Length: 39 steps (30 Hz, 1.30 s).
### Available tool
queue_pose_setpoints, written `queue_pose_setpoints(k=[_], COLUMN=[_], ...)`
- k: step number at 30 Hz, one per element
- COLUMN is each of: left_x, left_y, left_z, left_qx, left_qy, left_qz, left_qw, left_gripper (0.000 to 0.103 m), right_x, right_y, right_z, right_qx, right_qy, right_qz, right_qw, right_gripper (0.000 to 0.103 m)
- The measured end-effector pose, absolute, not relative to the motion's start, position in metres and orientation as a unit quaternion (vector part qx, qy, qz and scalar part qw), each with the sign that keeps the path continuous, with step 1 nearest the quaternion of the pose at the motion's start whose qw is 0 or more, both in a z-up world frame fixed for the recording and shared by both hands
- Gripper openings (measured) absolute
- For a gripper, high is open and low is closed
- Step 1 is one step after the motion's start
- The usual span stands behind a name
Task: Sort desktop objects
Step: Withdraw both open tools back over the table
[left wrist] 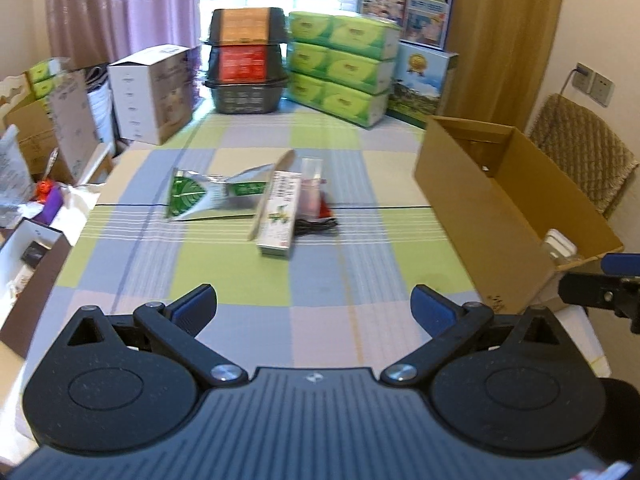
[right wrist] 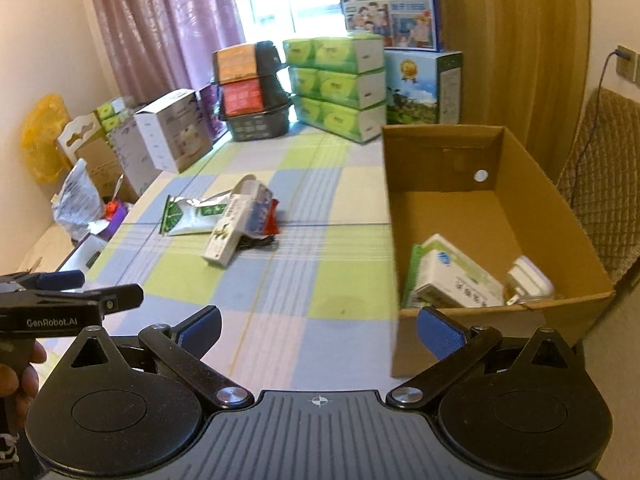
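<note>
A small heap lies mid-table: a silver pouch with a green leaf (left wrist: 192, 196) (right wrist: 182, 216), a long white carton (left wrist: 280, 216) (right wrist: 226, 236), a clear packet with red contents (left wrist: 312, 190) (right wrist: 262, 210), and a black cable (left wrist: 316, 225) (right wrist: 256, 245). The open cardboard box (left wrist: 480, 184) (right wrist: 496, 216) stands at the right; inside it lie a white medicine carton (right wrist: 456, 276) and a white charger (right wrist: 530, 282). My left gripper (left wrist: 314, 308) is open, low over the near tablecloth. My right gripper (right wrist: 318, 330) is open beside the cardboard box's near left corner. Both hold nothing.
The checked tablecloth (left wrist: 248, 276) covers the table. At the back stand green tissue packs (left wrist: 344, 68), stacked black baskets (left wrist: 248, 60), a white carton (left wrist: 152, 92) and blue milk cartons (left wrist: 420, 80). Boxes and bags crowd the floor at left (left wrist: 36, 184). A padded chair (right wrist: 604, 184) sits right.
</note>
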<state>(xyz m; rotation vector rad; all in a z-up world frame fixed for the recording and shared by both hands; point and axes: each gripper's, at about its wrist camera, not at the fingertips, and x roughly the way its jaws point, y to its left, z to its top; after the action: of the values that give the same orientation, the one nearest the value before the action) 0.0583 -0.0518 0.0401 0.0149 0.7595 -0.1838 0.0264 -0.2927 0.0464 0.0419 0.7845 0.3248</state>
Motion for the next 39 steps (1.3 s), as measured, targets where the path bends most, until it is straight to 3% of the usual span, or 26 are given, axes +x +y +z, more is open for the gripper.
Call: queue_pose_setpoints(k=[19,35,39], left_x=[0.08,0.15,0.171], left_y=[0.003,0.007,0.0], left_z=[0.029,-0.017,-0.035], left_qx=[0.012,0.033,0.036], left_qy=[0.369,0.384,0.383], left_qz=[-0.06,-0.088,-0.102], left_qw=[0.927,0.919,0.917], left_gripper=[0.101,0.1,0.094], right_x=[0.037,0.115,0.141], right_y=[-0.248,-0.216,-0.209], right_z=[0.024,-0.013,-0.025], right_qx=[0.001,0.017,0.036], right_qy=[0.393,0.394,0.391], right_qz=[0.196,0.19,0.188], right_qw=[0.898,0.899,0.9], right_gripper=[0.101,0.101,0.1])
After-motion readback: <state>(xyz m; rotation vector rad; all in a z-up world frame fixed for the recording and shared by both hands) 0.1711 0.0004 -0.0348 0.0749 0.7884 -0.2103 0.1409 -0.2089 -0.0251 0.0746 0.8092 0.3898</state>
